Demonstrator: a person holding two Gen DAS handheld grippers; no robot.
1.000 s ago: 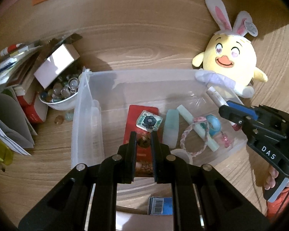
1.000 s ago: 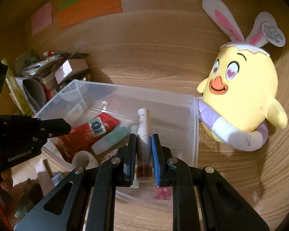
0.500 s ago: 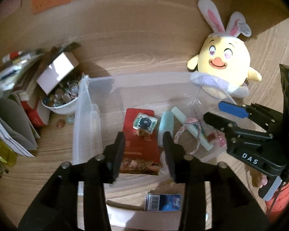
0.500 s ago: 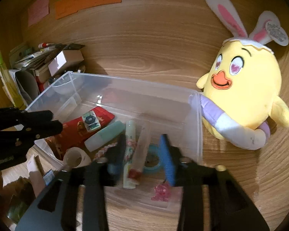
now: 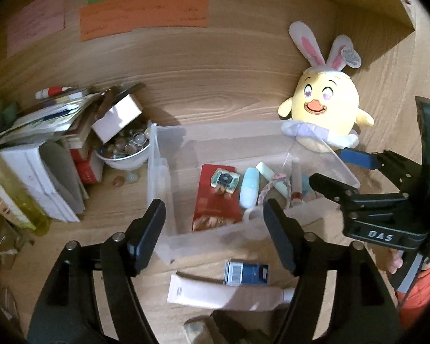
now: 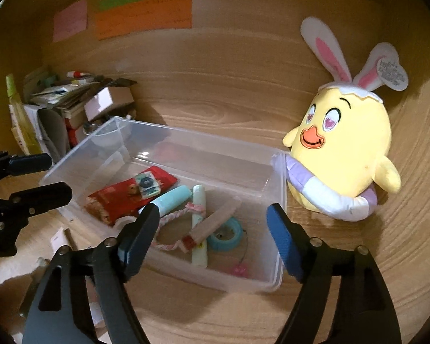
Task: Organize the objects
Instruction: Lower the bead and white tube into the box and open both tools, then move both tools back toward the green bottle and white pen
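Both fingers [image 5: 157, 223] wide apart, empty.

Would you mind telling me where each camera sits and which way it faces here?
Left wrist: on the left tongs, looking down over the clear bin from its near side; own open fingers show, right tongs at right.
Right wrist: on the right tongs, facing the bin's right end; left tongs at left.
Shared: bin, yellow plush chick, red packet.

"DAS" in white on the right hand-held gripper [image 5: 325, 169] body, other writing illegible
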